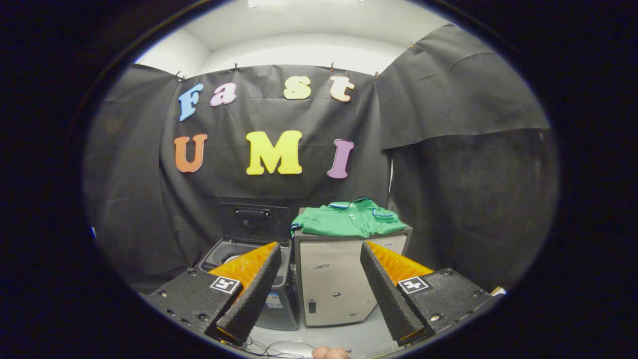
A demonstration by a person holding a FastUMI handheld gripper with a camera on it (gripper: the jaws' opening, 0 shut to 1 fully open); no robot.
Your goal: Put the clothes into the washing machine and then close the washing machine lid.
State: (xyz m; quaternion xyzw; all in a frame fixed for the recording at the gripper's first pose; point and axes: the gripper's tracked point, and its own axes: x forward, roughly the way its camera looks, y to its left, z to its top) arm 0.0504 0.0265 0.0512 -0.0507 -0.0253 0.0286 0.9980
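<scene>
A folded green polo shirt [351, 219] with blue-and-white collar trim lies on top of a grey cabinet [339, 279], beyond my fingers. Left of the cabinet stands a dark top-loading washing machine [234, 252] with its lid [251, 222] raised upright against the wall and the drum opening showing. My gripper [319, 279] is open, its two ribbed black fingers spread wide with nothing between them. The left finger [256, 291] overlaps the washer's front, the right finger [386, 291] overlaps the cabinet's right corner. Both are well short of the shirt.
Black cloth walls close the booth behind and on both sides. Pale floor [349, 336] lies in front of the cabinet, with thin cables [271, 346] on it. A fingertip of a person's hand [330, 353] shows below, between the fingers.
</scene>
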